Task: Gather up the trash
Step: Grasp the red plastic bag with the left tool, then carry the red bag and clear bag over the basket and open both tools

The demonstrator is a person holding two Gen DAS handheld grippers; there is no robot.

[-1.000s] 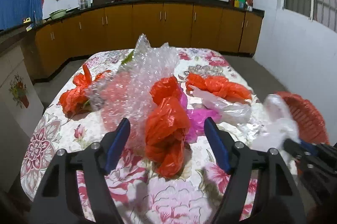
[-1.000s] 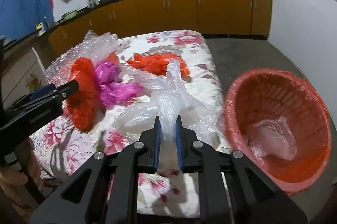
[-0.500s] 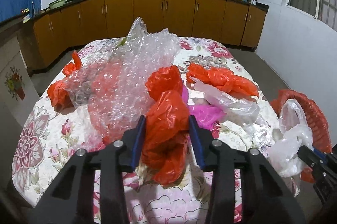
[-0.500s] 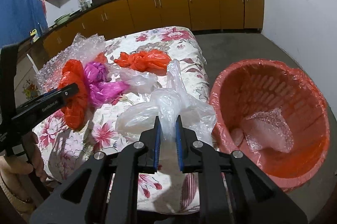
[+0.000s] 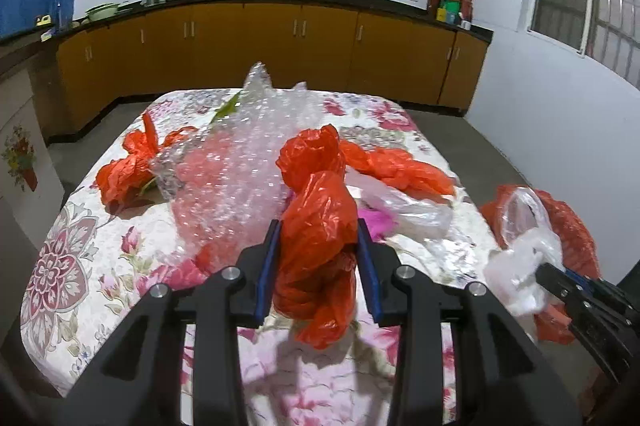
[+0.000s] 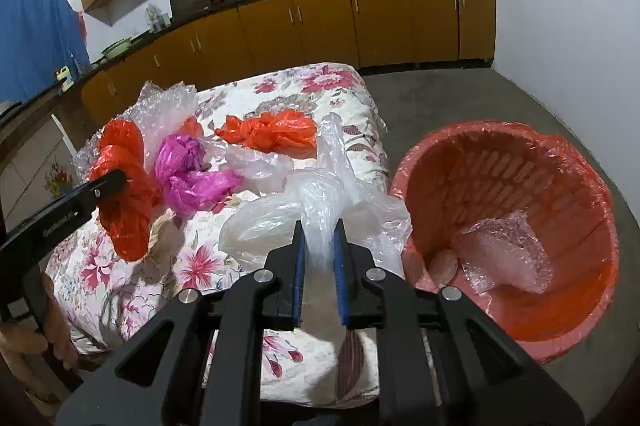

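Note:
A crumpled red plastic bag (image 5: 320, 193) sits between the blue pads of my left gripper (image 5: 319, 230). The jaws are closing and the pads press its sides. It hangs just above the floral tablecloth (image 5: 72, 266), and the right wrist view shows the same red bag (image 6: 124, 185). My right gripper (image 6: 319, 230) is shut on a clear plastic bag (image 6: 320, 193) at the table's right edge. A red basket (image 6: 580, 185) lined with red plastic stands on the floor beside it, with a piece of bubble wrap (image 6: 504, 250) inside.
A big sheet of bubble wrap (image 5: 236, 177) covers the table's middle. Around it lie a red bag (image 5: 128, 165) at the left, an orange-red bag (image 5: 396, 165) at the back right, a pink bag (image 6: 188, 177) and another clear bag (image 5: 408, 205). Cabinets line the far wall.
The left jaws came in from wide open onto the red bag and it now hangs above the cloth. The right gripper kept its hold on the clear bag.

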